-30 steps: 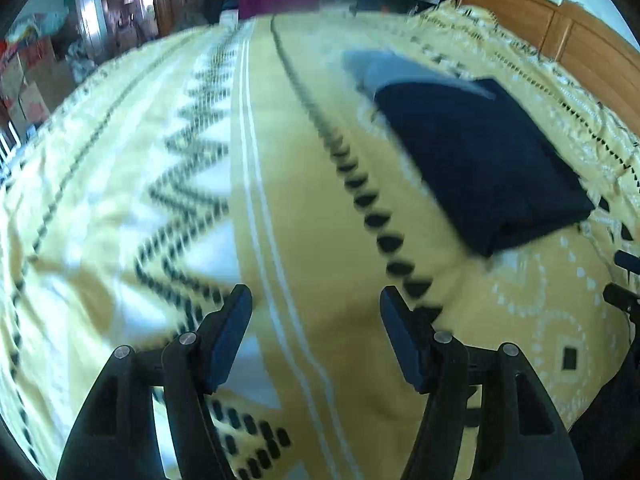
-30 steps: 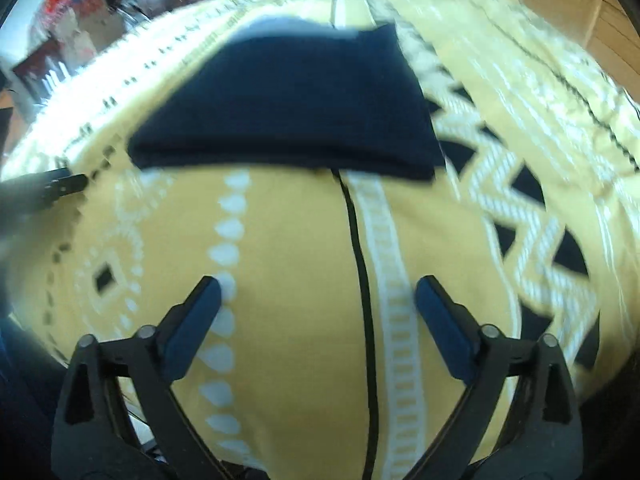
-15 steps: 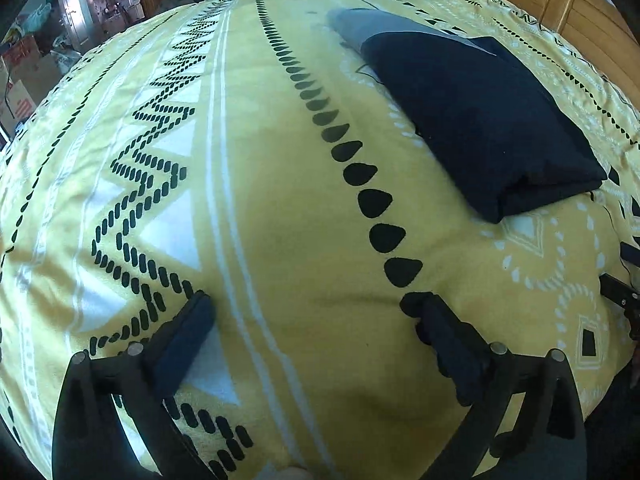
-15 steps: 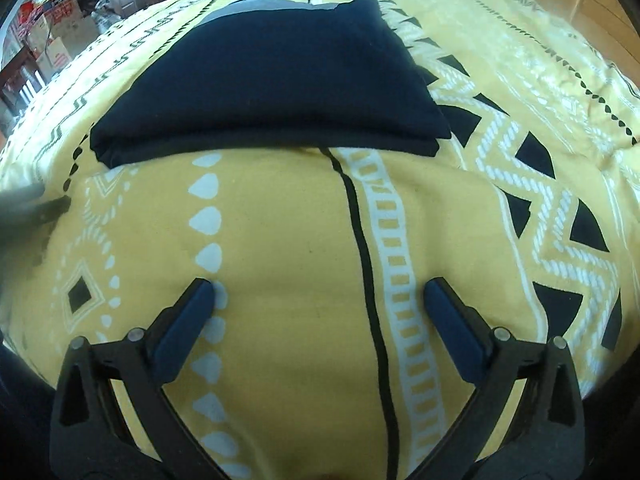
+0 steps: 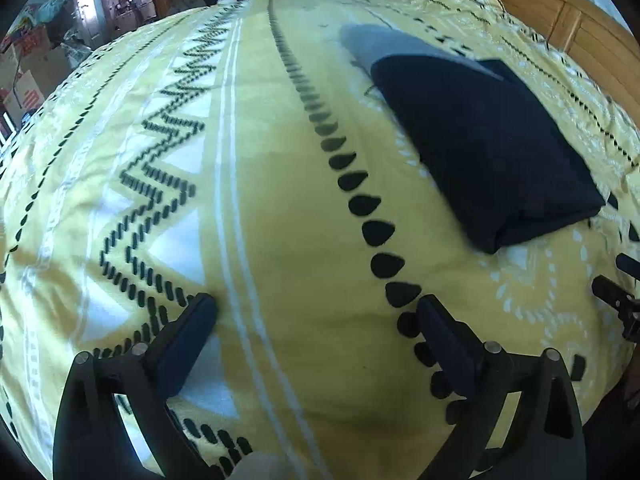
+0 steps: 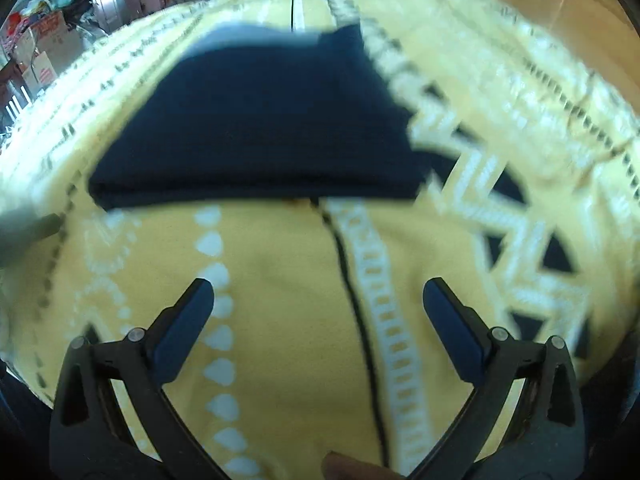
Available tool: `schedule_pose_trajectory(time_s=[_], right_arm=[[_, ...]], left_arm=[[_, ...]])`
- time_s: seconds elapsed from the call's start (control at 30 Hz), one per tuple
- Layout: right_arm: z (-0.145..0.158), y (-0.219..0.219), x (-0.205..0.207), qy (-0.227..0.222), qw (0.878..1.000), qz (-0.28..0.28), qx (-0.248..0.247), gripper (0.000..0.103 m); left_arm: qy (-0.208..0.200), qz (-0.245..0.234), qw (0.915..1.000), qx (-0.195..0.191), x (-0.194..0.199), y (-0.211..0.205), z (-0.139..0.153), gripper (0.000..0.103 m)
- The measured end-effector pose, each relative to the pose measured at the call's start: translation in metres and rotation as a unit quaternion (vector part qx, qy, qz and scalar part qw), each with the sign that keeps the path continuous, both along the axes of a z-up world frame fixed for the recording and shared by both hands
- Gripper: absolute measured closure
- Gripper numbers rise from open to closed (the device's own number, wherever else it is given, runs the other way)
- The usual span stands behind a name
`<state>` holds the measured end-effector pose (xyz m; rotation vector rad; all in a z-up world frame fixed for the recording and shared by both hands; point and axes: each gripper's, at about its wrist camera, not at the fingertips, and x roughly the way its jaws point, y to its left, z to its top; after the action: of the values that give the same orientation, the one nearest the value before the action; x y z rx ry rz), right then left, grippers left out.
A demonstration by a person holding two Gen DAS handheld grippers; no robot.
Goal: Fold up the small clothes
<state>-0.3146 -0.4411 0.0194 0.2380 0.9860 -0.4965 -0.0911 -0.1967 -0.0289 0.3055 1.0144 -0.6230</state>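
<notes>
Garment (image 5: 488, 148) of dark navy cloth lies folded into a thick rectangle on the bed (image 5: 280, 208), in the upper right of the left wrist view and in the upper middle of the right wrist view (image 6: 260, 128). A grey piece (image 5: 384, 42) shows at its far end; I cannot tell if it is a second garment or a part of the same one.

Left hand-held gripper (image 5: 316, 310) hovers over bare bedcover with its fingers spread wide and nothing between them. Right hand-held gripper (image 6: 318, 294) is also spread and empty, and it points at the near folded edge of the garment, a little apart from it. The right wrist view is blurred.

The folding looks almost finished, so the step in hand is probably to tidy the bundle or to leave it. If one more fold is wanted, each hand-held gripper should pinch all layers at a near corner, not only the top one, and both should lift together, so the stack does not slide open. The cloth looks soft and thick, so a grip too shallow may slip.
</notes>
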Motion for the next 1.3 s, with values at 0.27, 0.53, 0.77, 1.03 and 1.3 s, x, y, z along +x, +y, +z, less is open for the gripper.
schedule_pose_trajectory(time_s=[0.27, 0.53, 0.77, 1.03, 1.3], right_arm=[[0.131, 0.005, 0.0, -0.092, 0.994, -0.005, -0.053, 0.0], [0.196, 0.023, -0.009, -0.129, 0.99, 0.0, -0.053, 0.0], [0.209, 0.028, -0.021, -0.139, 0.989, 0.001, -0.055, 0.0], [0.209, 0.024, -0.028, -0.139, 0.989, 0.002, -0.049, 0.0], [0.205, 0.027, -0.028, -0.135, 0.99, 0.009, -0.042, 0.0]], left_arm=[[-0.114, 0.006, 0.9886, -0.098, -0.032, -0.002, 0.135, 0.0], [-0.212, -0.021, 0.9635, -0.162, -0.086, -0.007, 0.255, 0.0], [-0.209, -0.03, 0.96, -0.184, -0.122, -0.013, 0.282, 0.0], [-0.206, -0.038, 0.962, -0.175, -0.135, -0.023, 0.281, 0.0], [-0.202, -0.041, 0.9647, -0.164, -0.133, -0.029, 0.272, 0.0]])
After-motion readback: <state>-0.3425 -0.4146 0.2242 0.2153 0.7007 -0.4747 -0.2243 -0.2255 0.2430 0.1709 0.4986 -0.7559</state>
